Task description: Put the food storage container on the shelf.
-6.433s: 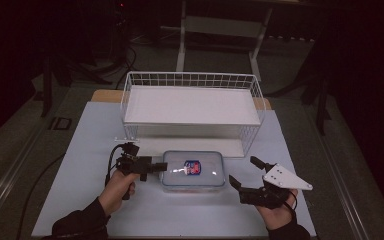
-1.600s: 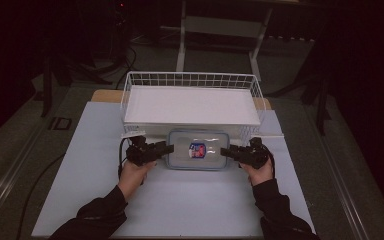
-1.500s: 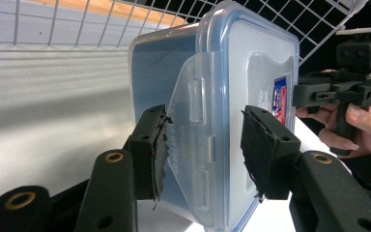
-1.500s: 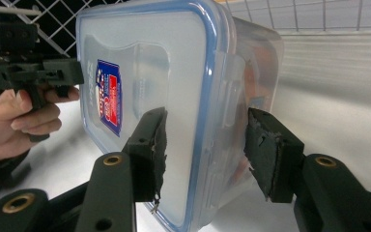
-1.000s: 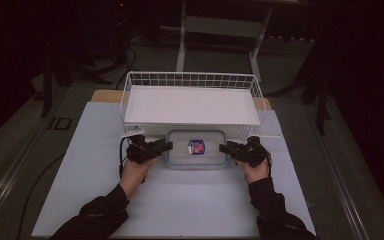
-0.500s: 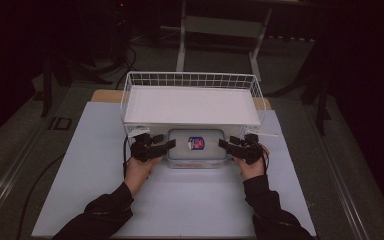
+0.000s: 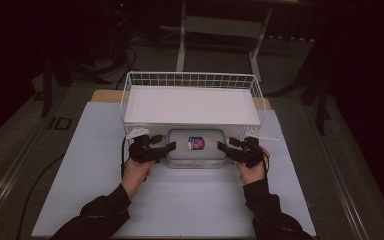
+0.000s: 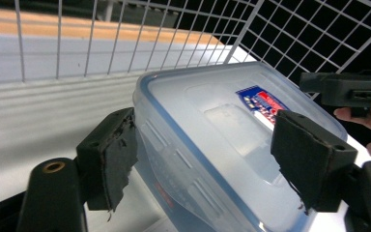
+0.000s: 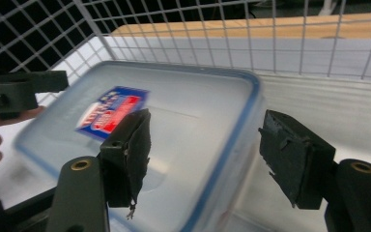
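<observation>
Clear plastic food container [image 7: 196, 148] with blue-edged lid [image 8: 232, 125] shut on top and a red-and-blue label [image 7: 196, 143]. Set flat on the white table [image 7: 190, 200], tucked under the front of the white wire basket [image 7: 192, 102], far end apparently beneath its shelf.

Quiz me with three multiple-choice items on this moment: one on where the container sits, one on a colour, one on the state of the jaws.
1. Where is the plastic container?
A. on top of the wire basket
B. on the table, partly under the wire basket's front edge
C. on the floor

2. What colour is the container's lid rim?
A. blue
B. yellow
C. green

3. How do the left gripper and right gripper stand?
A. both clamped on the lid
B. left clamped, right open
C. both open, pads off the container

Answers: 1 B, the high view shows it at the basket's front edge. 2 A, both gripper views show a blue rim. 3 C, the jaws have just been opening, with a gap at each pad.
</observation>
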The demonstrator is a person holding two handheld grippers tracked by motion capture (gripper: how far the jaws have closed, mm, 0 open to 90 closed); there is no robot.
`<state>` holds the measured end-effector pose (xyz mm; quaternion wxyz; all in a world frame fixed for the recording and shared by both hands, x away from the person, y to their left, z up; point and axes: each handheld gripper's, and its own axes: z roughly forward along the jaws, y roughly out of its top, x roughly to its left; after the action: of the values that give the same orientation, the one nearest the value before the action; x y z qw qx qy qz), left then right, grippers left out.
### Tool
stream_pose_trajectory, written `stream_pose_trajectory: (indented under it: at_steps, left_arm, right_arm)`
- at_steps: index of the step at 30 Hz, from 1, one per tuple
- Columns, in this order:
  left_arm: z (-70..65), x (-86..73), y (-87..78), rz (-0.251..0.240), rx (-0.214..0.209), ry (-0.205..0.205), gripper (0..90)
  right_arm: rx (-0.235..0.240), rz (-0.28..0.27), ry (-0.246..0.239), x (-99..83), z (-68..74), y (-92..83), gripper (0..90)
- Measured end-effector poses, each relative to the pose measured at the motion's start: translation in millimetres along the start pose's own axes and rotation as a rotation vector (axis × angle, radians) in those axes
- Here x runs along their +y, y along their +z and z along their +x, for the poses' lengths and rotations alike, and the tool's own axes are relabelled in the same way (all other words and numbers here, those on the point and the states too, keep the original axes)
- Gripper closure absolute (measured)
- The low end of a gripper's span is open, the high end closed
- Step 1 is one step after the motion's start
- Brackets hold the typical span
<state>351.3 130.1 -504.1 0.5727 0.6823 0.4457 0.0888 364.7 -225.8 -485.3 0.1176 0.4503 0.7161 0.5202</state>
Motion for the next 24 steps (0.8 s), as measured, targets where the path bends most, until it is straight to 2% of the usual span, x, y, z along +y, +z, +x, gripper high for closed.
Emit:
stream_pose_trajectory:
  at_steps: [2,3,4,6,8,10,16,18,24]
  left_arm:
    - [-3.4,0.6,-5.3,-0.005,-0.009,0.014,16.9]
    - [-3.8,0.8,-7.9,-0.002,-0.023,0.013,13.6]
    - [-4.1,0.1,-10.3,0.000,-0.041,0.016,13.6]
    - [-8.0,-1.8,-14.8,0.006,-0.041,0.048,13.6]
    - [-11.1,-3.8,-18.0,0.019,-0.072,0.048,10.8]
    - [-14.5,-5.6,-22.3,0.031,-0.081,0.067,6.1]
    - [-25.3,-13.0,-34.7,0.058,-0.102,0.093,1.9]
    - [-28.7,-16.7,-39.4,0.059,-0.091,0.108,1.5]
    - [-35.3,-22.6,-54.3,0.068,-0.097,0.123,0.0]
  right_arm:
    - [0.010,-0.009,-0.018,0.3,7.3,-6.6,34.8]
    - [0.029,-0.020,-0.026,-0.3,14.6,-13.8,37.1]
    - [0.029,-0.020,-0.026,-0.3,14.6,-13.8,37.1]
    - [0.049,-0.026,-0.032,-2.4,21.9,-19.4,38.6]
    - [0.070,-0.019,-0.049,-4.9,29.0,-22.6,38.8]
    - [0.106,-0.009,-0.044,-11.1,37.7,-25.3,41.7]
    - [0.129,0.036,-0.061,-23.6,51.9,-22.9,44.7]
    - [0.127,0.053,-0.073,-28.0,55.9,-20.3,48.5]
    - [0.131,0.101,-0.082,-37.3,63.1,-9.5,56.9]
